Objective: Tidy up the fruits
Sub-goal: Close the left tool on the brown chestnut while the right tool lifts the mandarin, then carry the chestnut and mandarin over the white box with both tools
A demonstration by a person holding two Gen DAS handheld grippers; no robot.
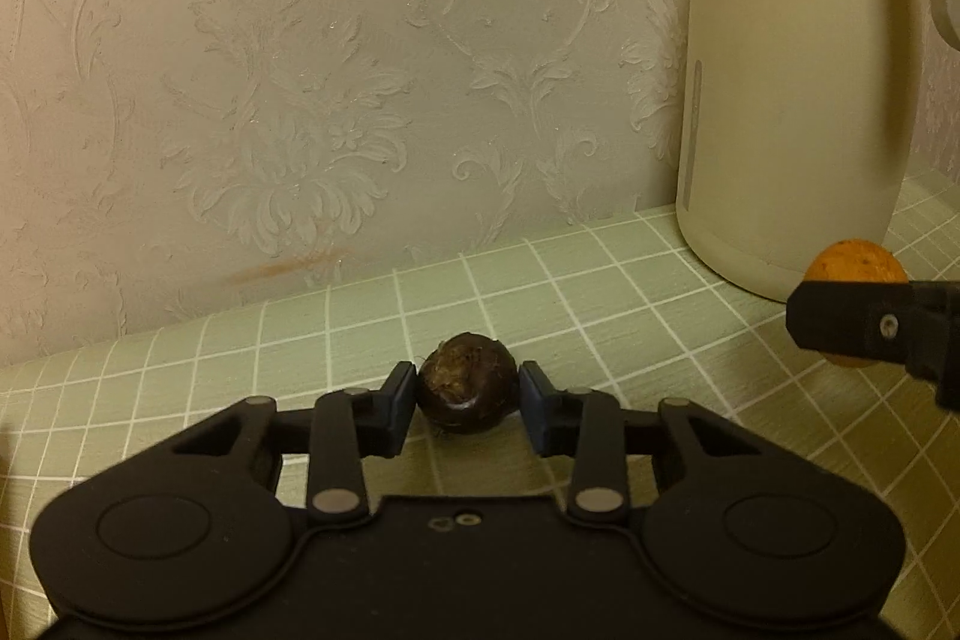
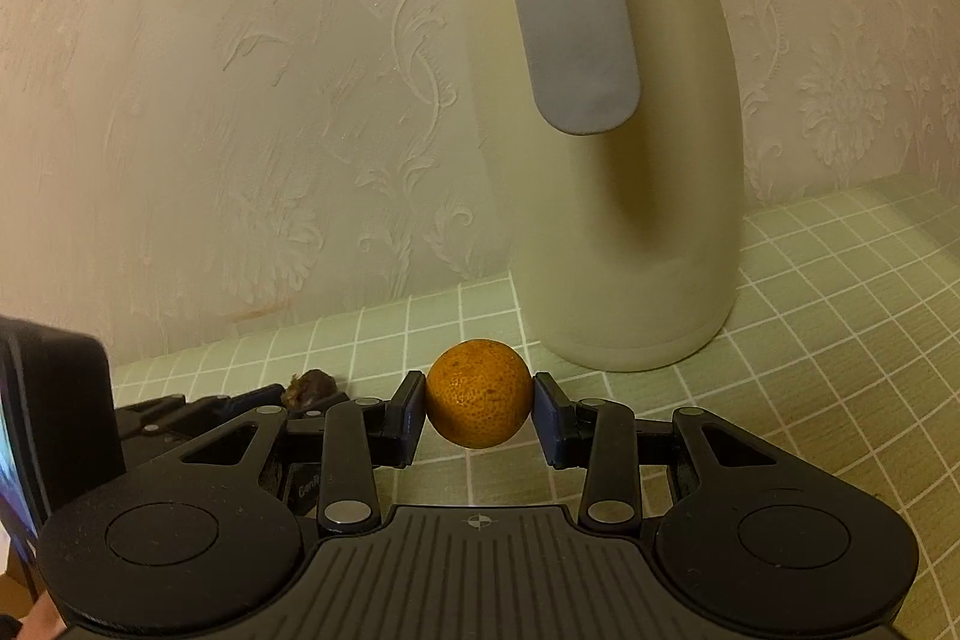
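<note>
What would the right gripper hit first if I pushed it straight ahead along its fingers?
Probably the cream jug, standing just behind the orange that the right gripper holds; depth is uncertain.

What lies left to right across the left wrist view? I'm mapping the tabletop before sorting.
Left tool gripping the dark brown fruit → cream jug → orange fruit held in the right tool at the right edge.

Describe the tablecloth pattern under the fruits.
The tablecloth is pale green with a grid of thin white lines; the right wrist view shows it best.
</note>
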